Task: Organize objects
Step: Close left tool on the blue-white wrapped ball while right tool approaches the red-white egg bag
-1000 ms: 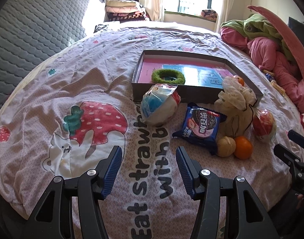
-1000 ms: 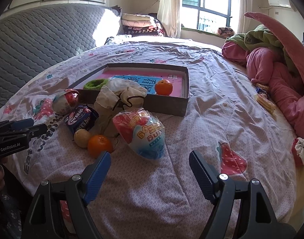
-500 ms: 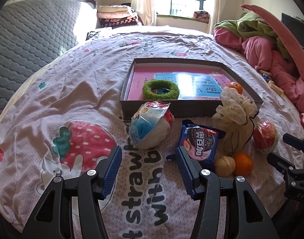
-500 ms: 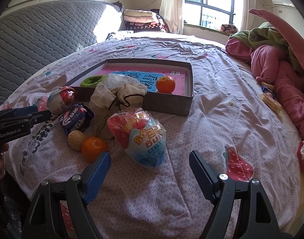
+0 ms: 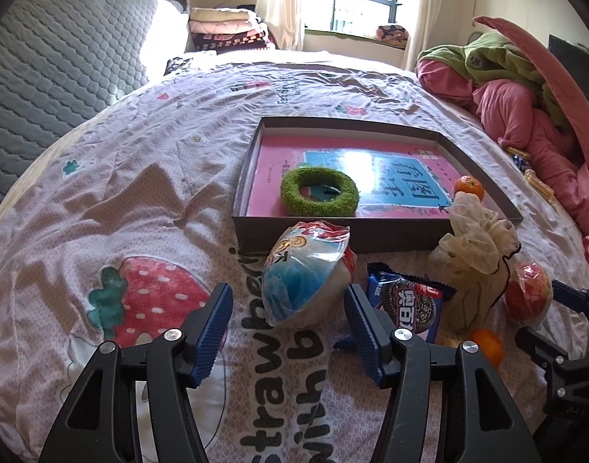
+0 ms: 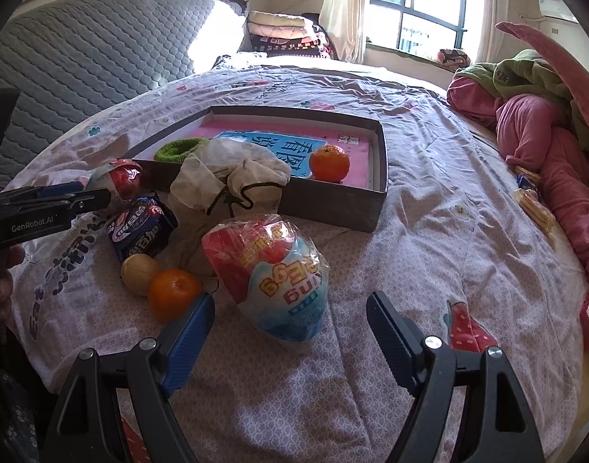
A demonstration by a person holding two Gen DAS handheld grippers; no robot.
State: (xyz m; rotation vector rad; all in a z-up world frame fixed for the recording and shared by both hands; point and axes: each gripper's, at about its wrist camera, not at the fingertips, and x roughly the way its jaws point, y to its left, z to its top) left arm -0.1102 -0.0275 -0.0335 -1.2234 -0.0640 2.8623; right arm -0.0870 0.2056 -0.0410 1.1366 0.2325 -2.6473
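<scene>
My left gripper [image 5: 288, 318] is open, its fingers on either side of a wrapped blue and red snack ball [image 5: 308, 272] on the bedspread. My right gripper [image 6: 290, 322] is open just in front of a second wrapped ball [image 6: 273, 272]. Between the balls lie an Oreo pack [image 5: 408, 305], a cream drawstring pouch [image 5: 474, 250], a walnut [image 6: 140, 272] and an orange [image 6: 173, 293]. Behind them a grey shallow box [image 5: 371, 237] holds a pink book, a green ring [image 5: 319, 193] and another orange [image 6: 329, 163].
The strawberry-print bedspread [image 5: 140, 200] covers the bed. A pile of pink and green bedding [image 5: 526, 88] lies at the right, with small snack packs [image 6: 533, 200] beside it. A grey quilted headboard [image 5: 55, 73] is at the left.
Both grippers have moved forward toward the objects. The left one now has the blue and red ball between its open fingers; the right one is closer to the second ball.
</scene>
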